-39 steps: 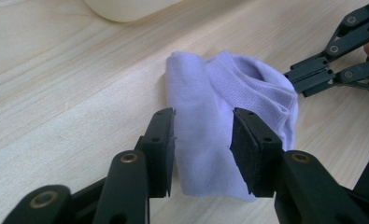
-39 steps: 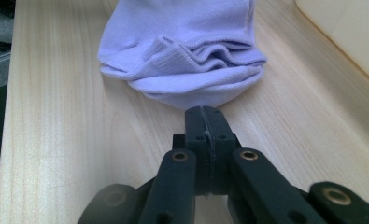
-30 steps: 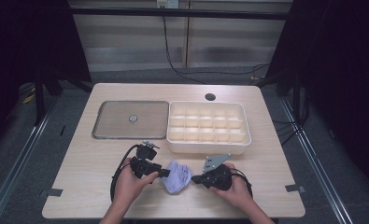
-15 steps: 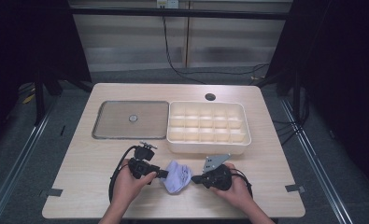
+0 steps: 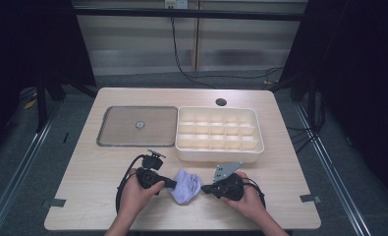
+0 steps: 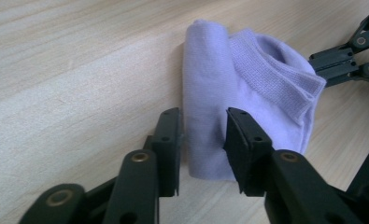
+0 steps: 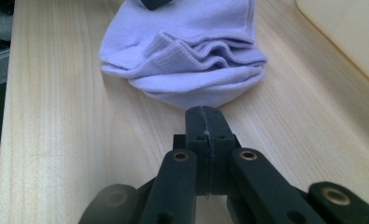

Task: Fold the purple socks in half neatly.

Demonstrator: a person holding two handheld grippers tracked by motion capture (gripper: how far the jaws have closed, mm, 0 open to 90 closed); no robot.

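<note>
My left gripper [image 6: 203,142] has just been closing its jaws around the rolled edge of the lilac sock [image 6: 247,93], a soft, fine-knit bundle with a ribbed cuff; the flat black pads sit at either side of the roll, seemingly touching it. My right gripper [image 7: 204,116] has its jaws pressed flat together, with the tip meeting the sock's bunched, folded hem; I cannot tell if any fabric is pinched. The sock lies on the pale wood-grain table [image 5: 93,172], between my two grippers, near the front edge. Behind it stands a cream plastic tray [image 5: 219,153] divided into square cells, beside a flat grey lid [image 5: 132,127].
</note>
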